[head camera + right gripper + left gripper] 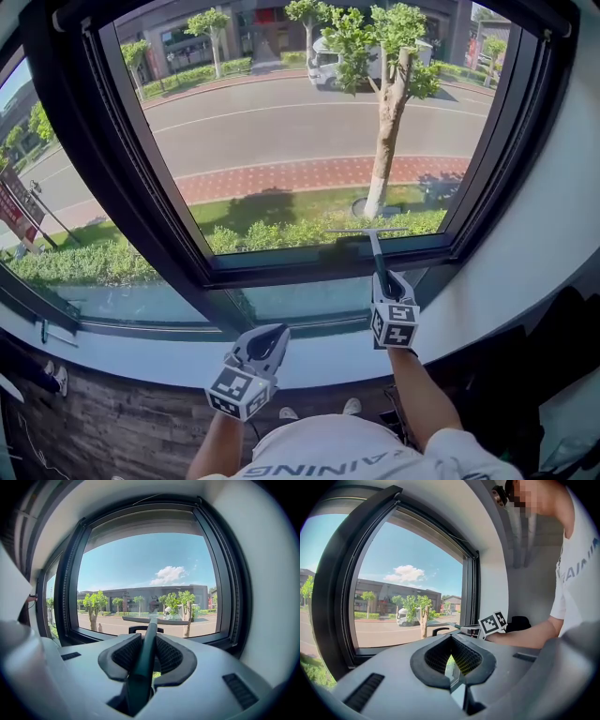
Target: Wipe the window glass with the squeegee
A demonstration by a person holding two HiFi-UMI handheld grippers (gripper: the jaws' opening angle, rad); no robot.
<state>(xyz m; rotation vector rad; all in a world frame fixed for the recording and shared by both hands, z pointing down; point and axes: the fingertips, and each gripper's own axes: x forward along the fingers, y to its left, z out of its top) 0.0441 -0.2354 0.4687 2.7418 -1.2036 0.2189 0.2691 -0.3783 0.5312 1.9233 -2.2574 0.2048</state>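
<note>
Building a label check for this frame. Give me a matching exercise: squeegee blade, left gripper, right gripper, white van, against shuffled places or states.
1. squeegee blade
2. left gripper
3. right gripper
4. white van

A. fingers shut on the squeegee handle
B. outside, beyond the road
C. low on the glass
D. empty, away from the glass

Pairs: 1-C, 2-D, 3-A, 4-B

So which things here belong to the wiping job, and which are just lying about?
Job: squeegee; window glass; right hand-held gripper, clamped on the squeegee.
Lying about: left hand-held gripper, shut and empty; sill.
</note>
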